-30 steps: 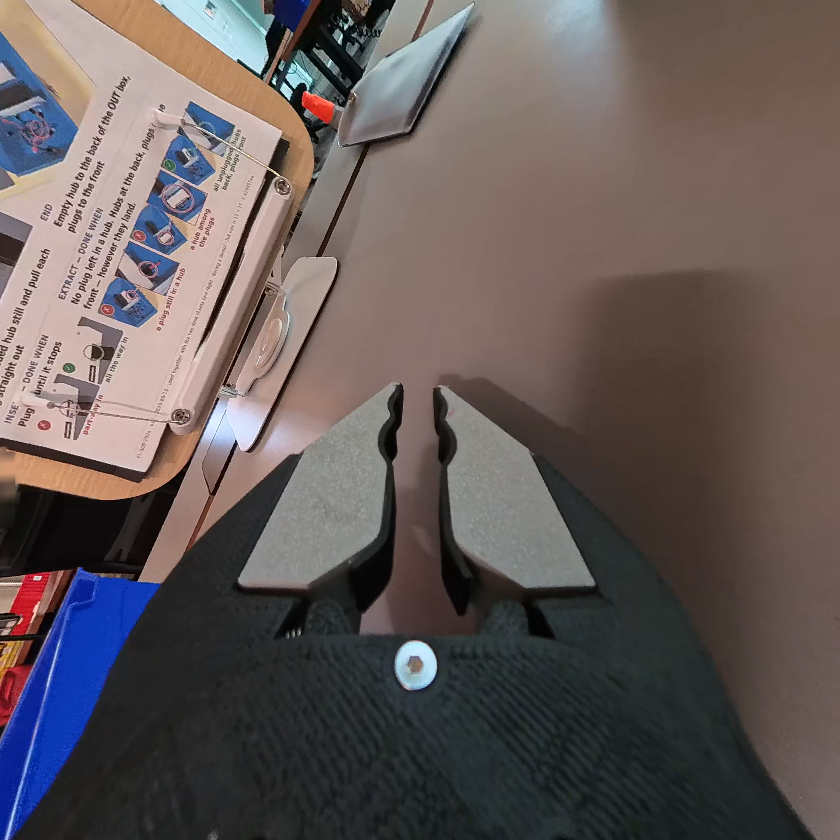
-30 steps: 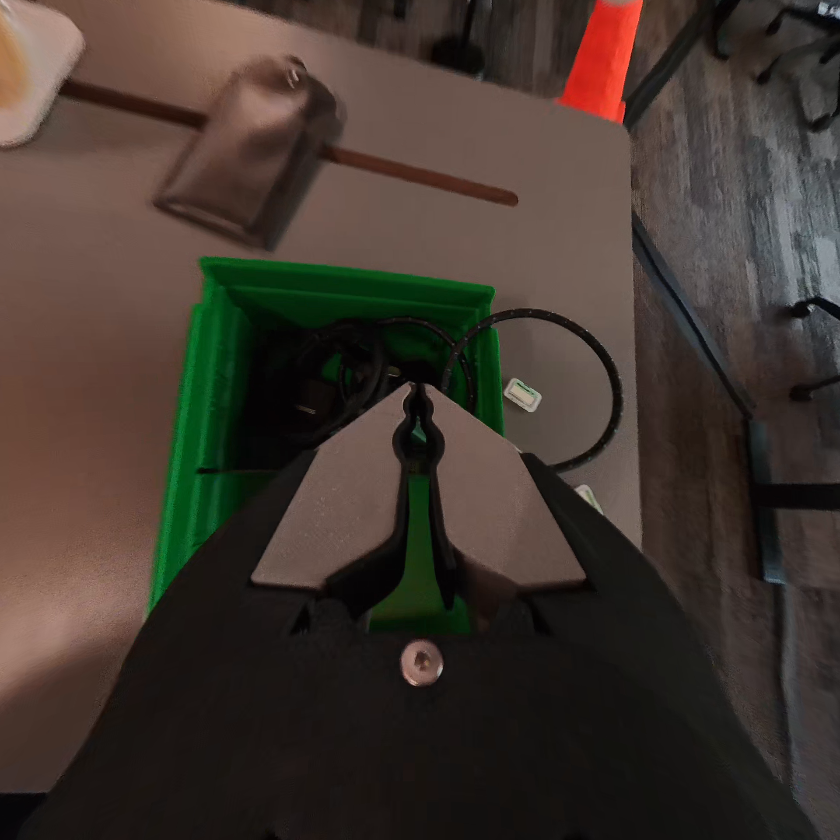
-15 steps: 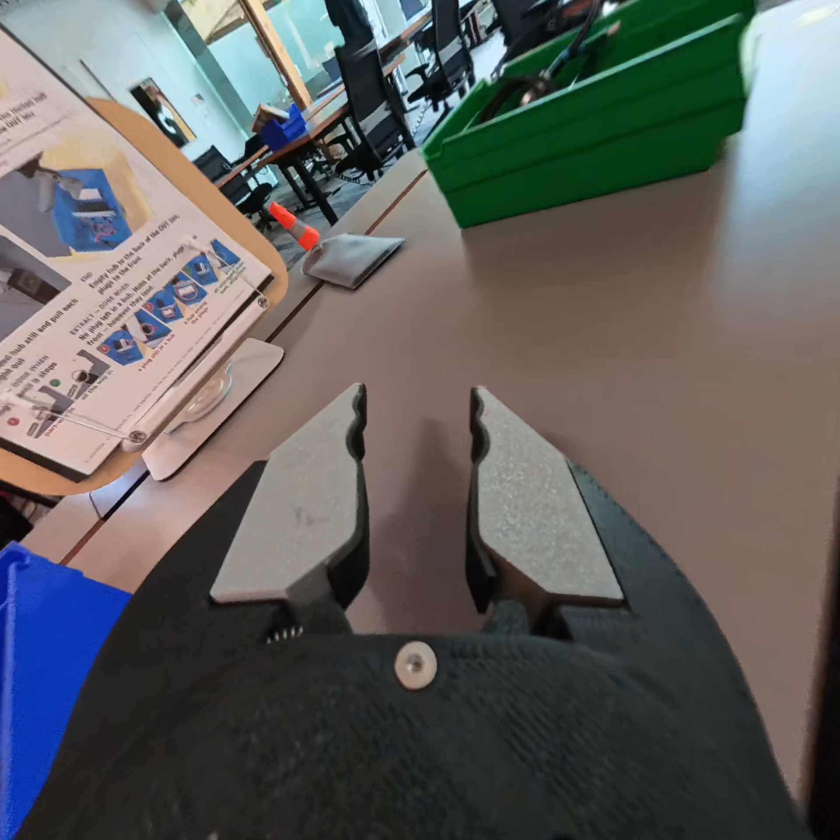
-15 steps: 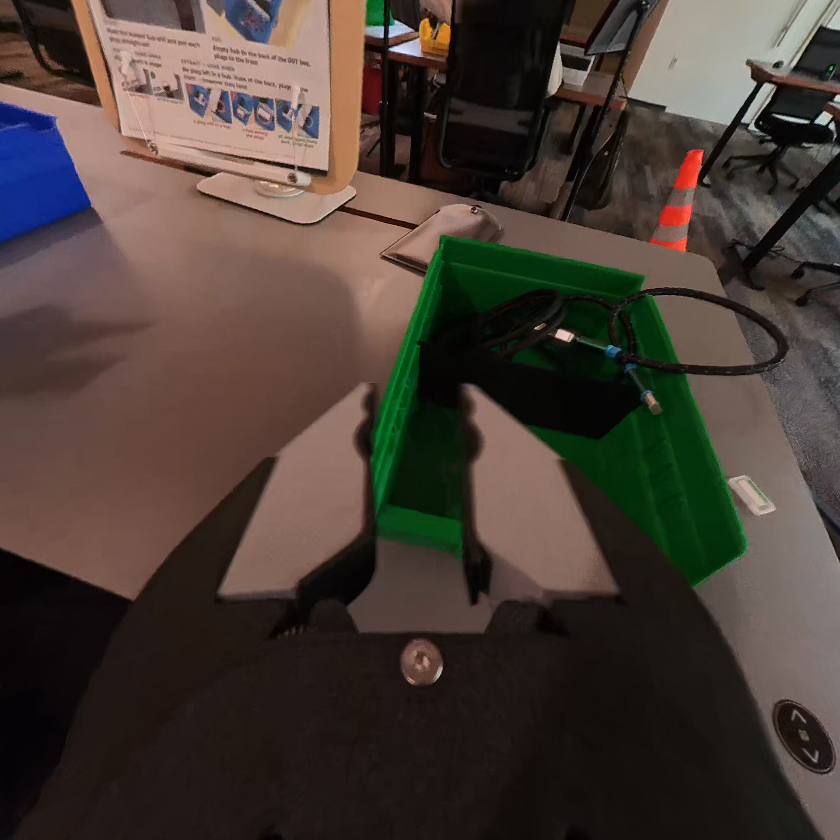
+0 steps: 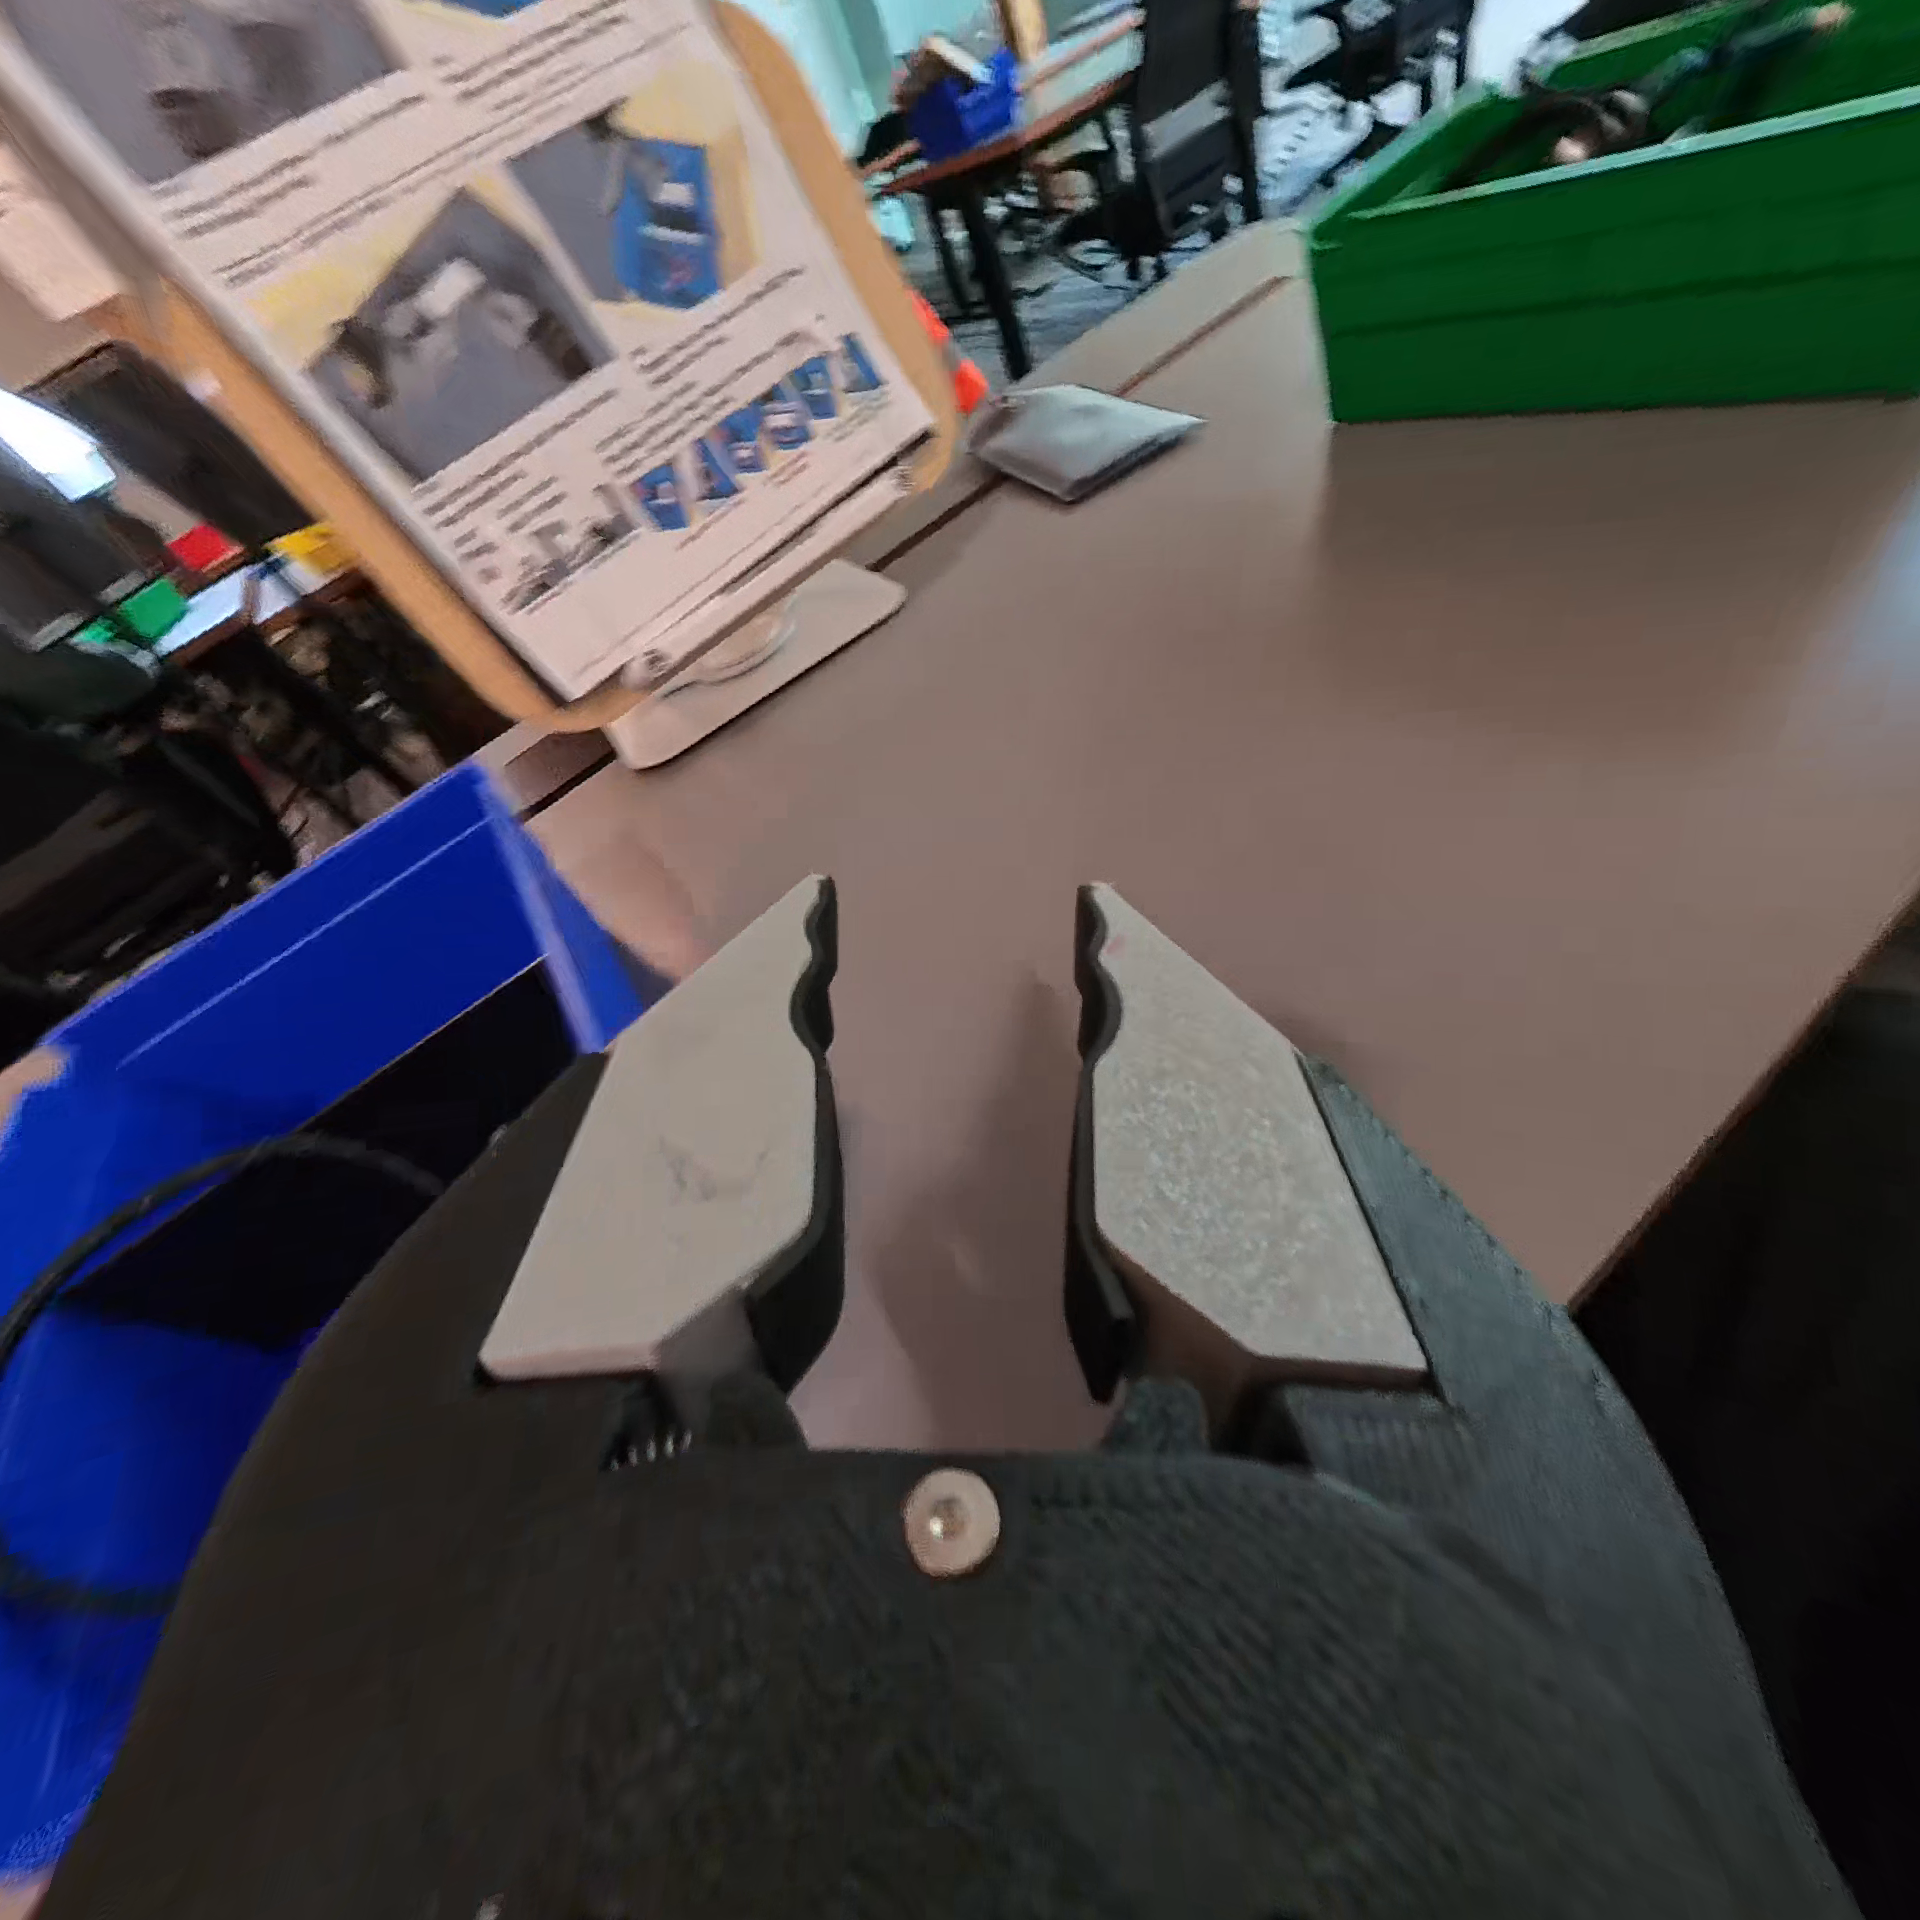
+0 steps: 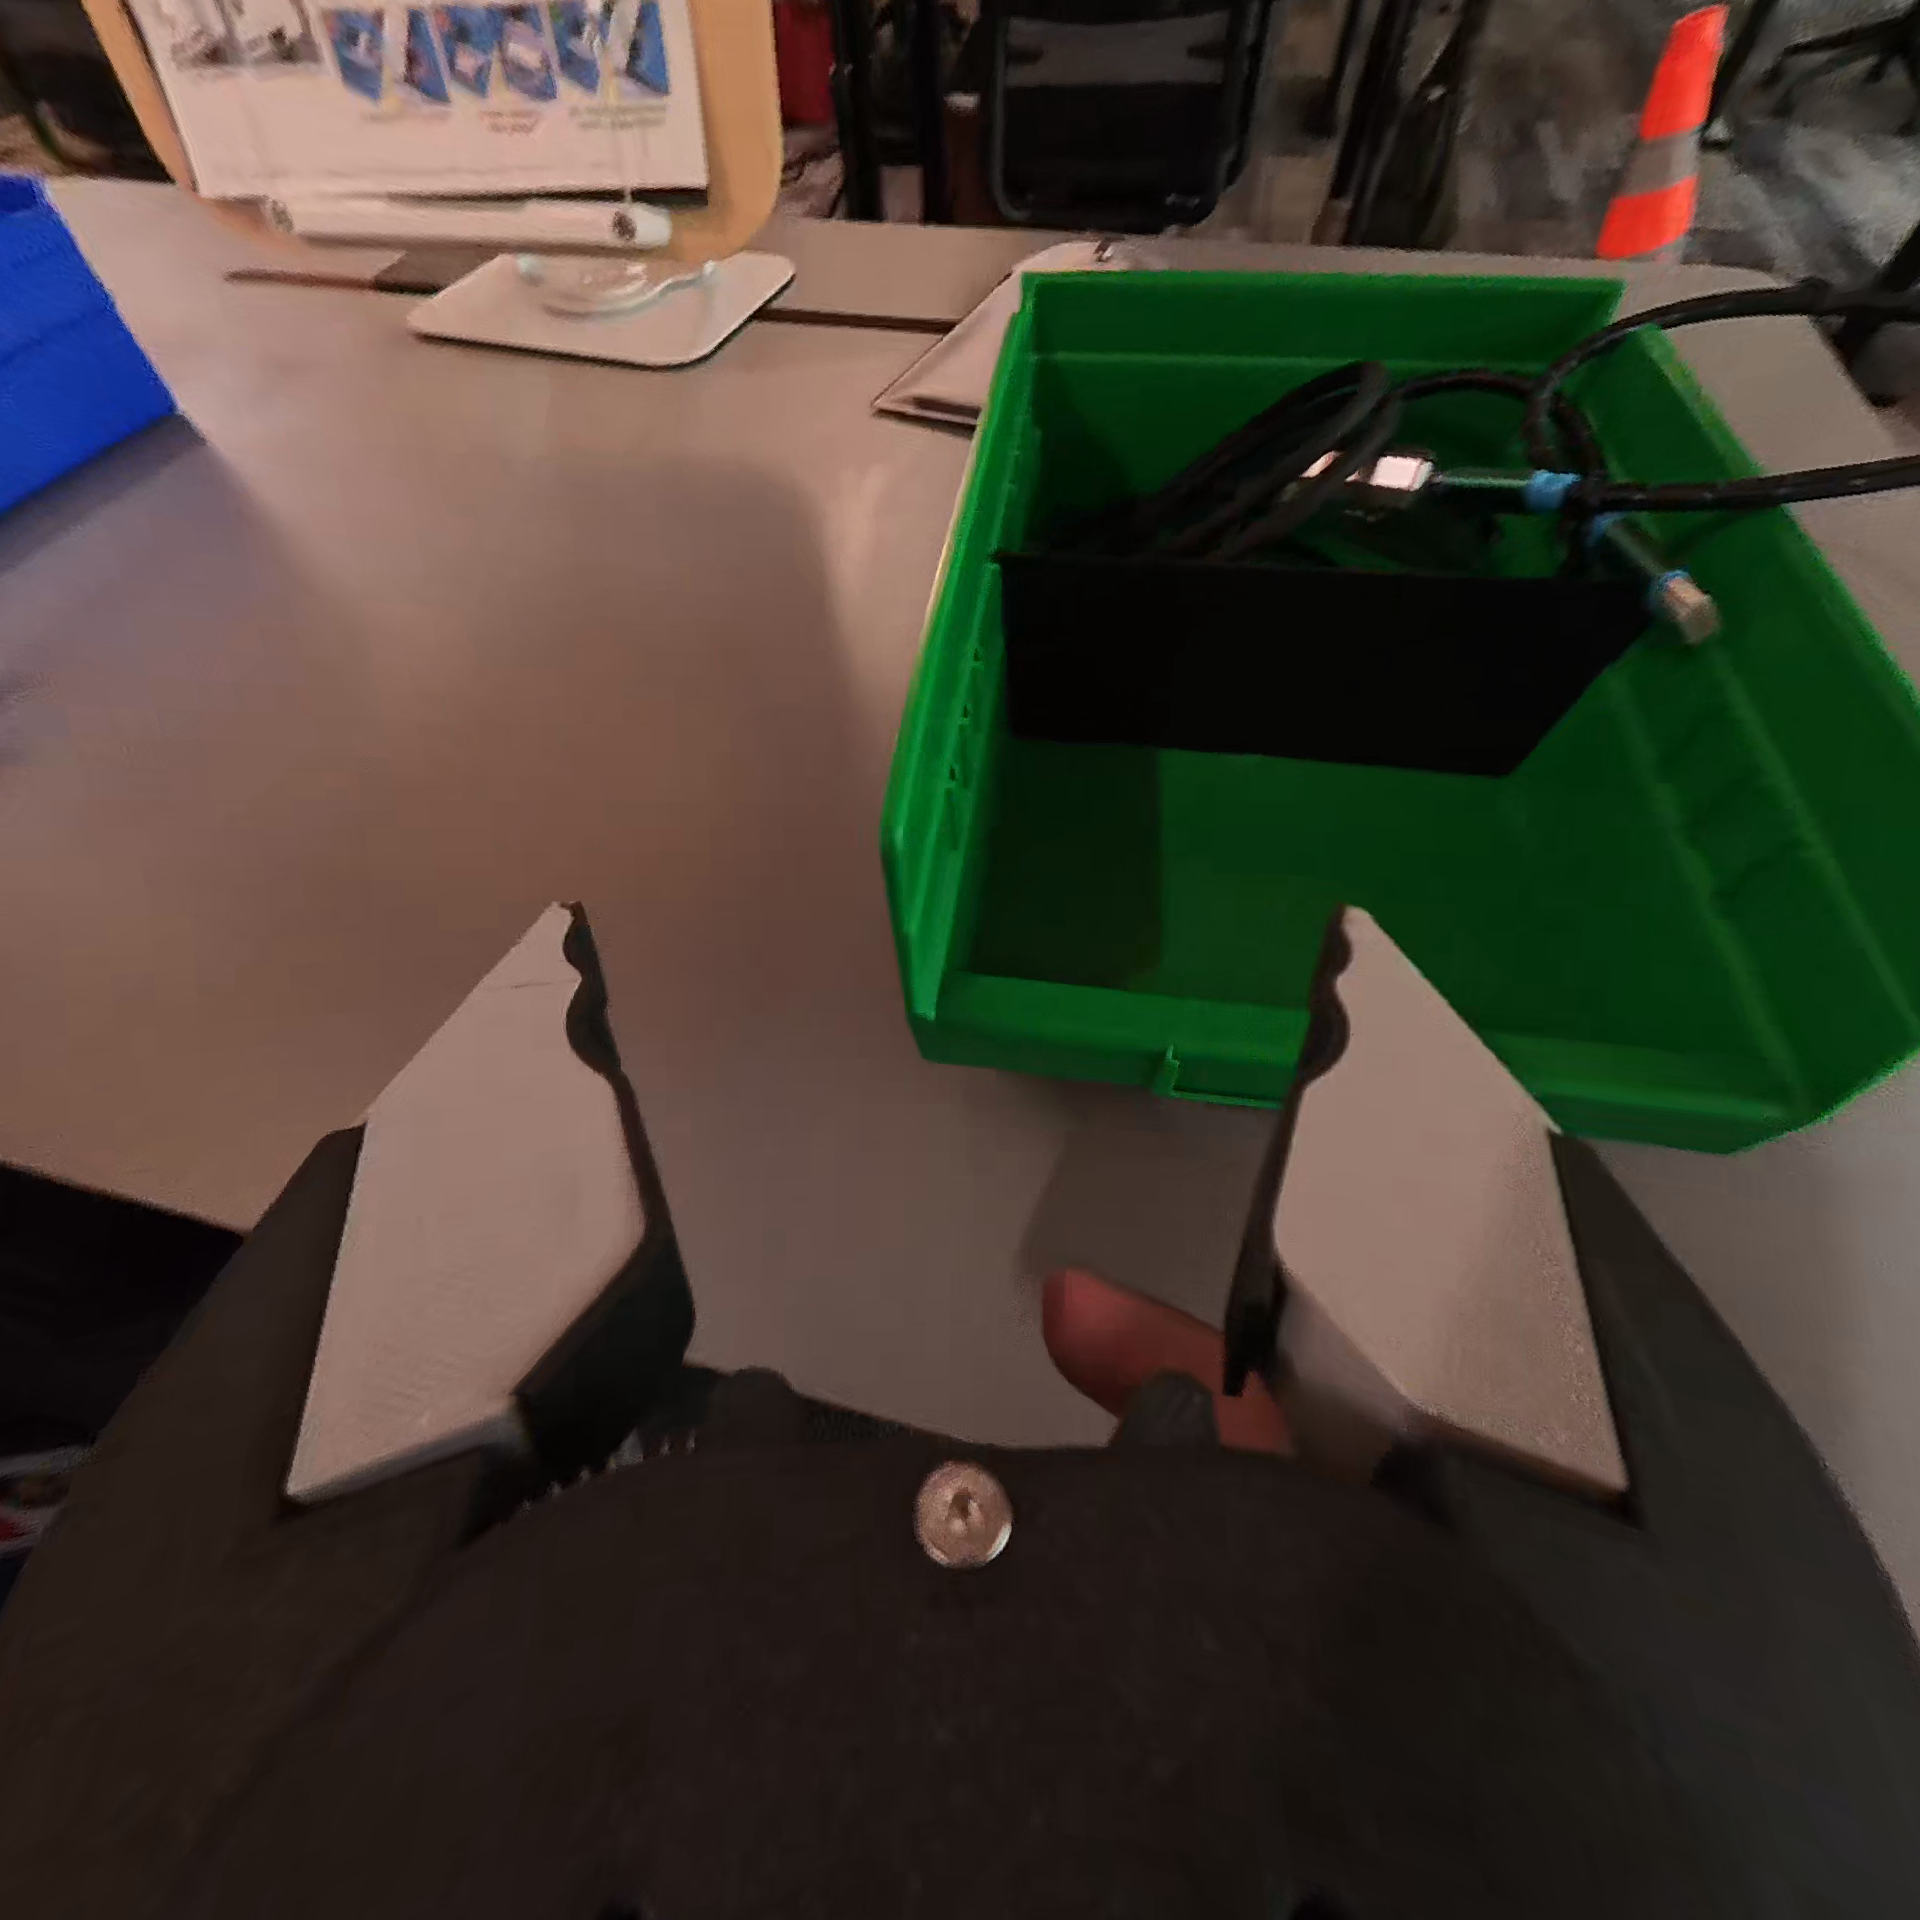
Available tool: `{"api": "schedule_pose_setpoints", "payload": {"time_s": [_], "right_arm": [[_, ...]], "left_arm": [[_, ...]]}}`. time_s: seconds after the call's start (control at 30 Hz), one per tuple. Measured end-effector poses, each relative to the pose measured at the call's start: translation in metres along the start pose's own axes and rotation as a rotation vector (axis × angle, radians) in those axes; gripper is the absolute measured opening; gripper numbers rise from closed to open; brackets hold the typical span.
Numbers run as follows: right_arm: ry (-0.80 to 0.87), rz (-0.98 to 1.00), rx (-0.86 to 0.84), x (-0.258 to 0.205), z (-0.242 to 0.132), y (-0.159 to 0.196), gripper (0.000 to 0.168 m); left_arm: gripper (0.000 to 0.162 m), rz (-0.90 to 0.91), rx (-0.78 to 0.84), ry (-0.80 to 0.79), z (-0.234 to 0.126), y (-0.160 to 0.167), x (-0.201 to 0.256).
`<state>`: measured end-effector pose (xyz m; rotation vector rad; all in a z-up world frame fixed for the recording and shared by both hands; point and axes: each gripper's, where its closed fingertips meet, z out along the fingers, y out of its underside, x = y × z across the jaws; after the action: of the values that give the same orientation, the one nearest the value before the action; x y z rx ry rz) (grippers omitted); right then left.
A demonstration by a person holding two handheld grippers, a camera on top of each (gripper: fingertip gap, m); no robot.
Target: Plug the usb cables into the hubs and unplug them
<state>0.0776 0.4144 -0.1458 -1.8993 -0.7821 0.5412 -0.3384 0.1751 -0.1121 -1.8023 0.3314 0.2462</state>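
Now | green bin (image 6: 1455,935): black divider, cables | right gripper (image 6: 956,914) jaws apart

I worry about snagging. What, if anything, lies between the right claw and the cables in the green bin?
The black divider crosses the green bin before the cables. The right claw is open over bare table.

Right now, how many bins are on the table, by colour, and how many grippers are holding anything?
Green bin: 1
Blue bin: 1
Grippers holding something: 0; left gripper and right gripper are both open.
Total bins: 2
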Motion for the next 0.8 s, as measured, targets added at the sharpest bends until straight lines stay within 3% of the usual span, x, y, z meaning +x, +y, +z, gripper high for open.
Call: {"api": "schedule_pose_setpoints", "payload": {"time_s": [0.13, 0.23, 0.3, 0.37, 0.47, 0.53, 0.57, 0.6, 0.67, 0.8], "right_arm": [[0.034, 0.03, 0.062, -0.002, 0.011, -0.006, 0.138], [0.077, 0.002, -0.01, -0.007, 0.039, 0.003, 0.136], [0.113, -0.042, -0.086, -0.008, 0.058, 0.013, 0.111], [0.195, -0.062, -0.083, 0.002, 0.071, 0.01, 0.1], [0.31, -0.121, -0.05, 0.017, 0.077, 0.001, 0.068], [0.314, -0.189, -0.101, 0.018, 0.084, 0.007, 0.025], [0.3, -0.241, -0.121, 0.015, 0.086, 0.009, 0.014], [0.274, -0.28, -0.134, 0.01, 0.087, 0.01, 0.007], [0.242, -0.265, -0.15, 0.001, 0.09, 0.009, 0.004], [0.262, -0.23, -0.155, -0.022, 0.095, 0.007, 0.005]], "left_arm": [[0.049, -0.095, -0.034, -0.247, -0.022, 0.026, -0.063], [0.061, -0.176, -0.121, -0.314, -0.013, 0.058, -0.087], [0.067, -0.214, -0.146, -0.293, 0.006, 0.071, -0.085], [0.075, -0.269, -0.189, -0.245, 0.027, 0.083, -0.078], [0.067, -0.243, -0.218, -0.305, 0.045, 0.094, -0.091], [0.032, -0.168, -0.22, -0.331, 0.05, 0.098, -0.101], [0.015, -0.152, -0.208, -0.311, 0.052, 0.095, -0.1], [0.013, -0.15, -0.236, -0.321, 0.051, 0.097, -0.104], [0.004, -0.119, -0.268, -0.372, 0.042, 0.103, -0.117], [0.004, -0.104, -0.198, -0.333, 0.024, 0.104, -0.128]]}}
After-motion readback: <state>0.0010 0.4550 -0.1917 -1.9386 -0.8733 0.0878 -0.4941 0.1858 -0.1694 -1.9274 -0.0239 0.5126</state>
